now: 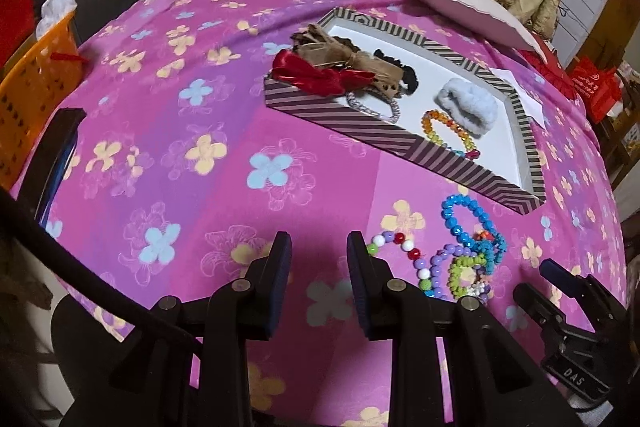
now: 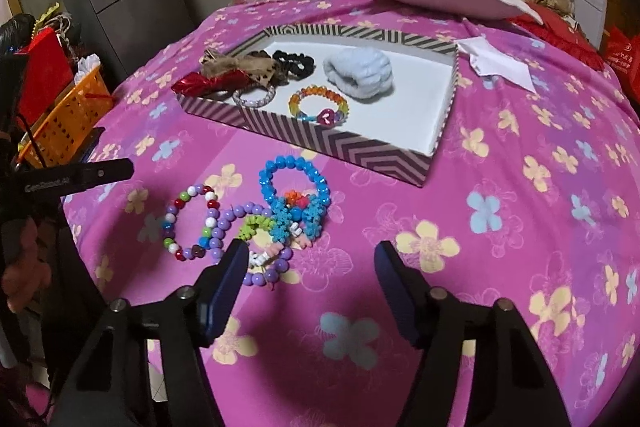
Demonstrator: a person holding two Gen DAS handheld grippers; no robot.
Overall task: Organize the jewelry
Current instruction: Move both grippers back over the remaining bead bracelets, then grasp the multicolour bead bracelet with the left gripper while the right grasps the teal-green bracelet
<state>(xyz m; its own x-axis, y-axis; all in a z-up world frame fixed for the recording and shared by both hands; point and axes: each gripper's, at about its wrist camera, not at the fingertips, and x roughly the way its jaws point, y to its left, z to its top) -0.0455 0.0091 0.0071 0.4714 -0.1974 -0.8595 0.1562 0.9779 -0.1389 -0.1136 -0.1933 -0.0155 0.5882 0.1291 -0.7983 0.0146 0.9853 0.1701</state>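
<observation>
Fingers [image 2: 240,259] of both grippers are held released and empty above the bed [image 2: 500,187]. Loose bracelets [image 2: 248,219] are left beside the box [image 2: 340,147]; one must be grasped next, judged likely.

My count: one striped box [image 2: 352,147] holding two bows [image 2: 236,67], two hair ties [image 2: 294,61], one fluffy band [image 2: 360,75] and one rainbow bracelet [image 2: 320,105]. On the tabletop [image 2: 500,247] beside it, about five bead bracelets [image 2: 292,183] tangled together.
</observation>
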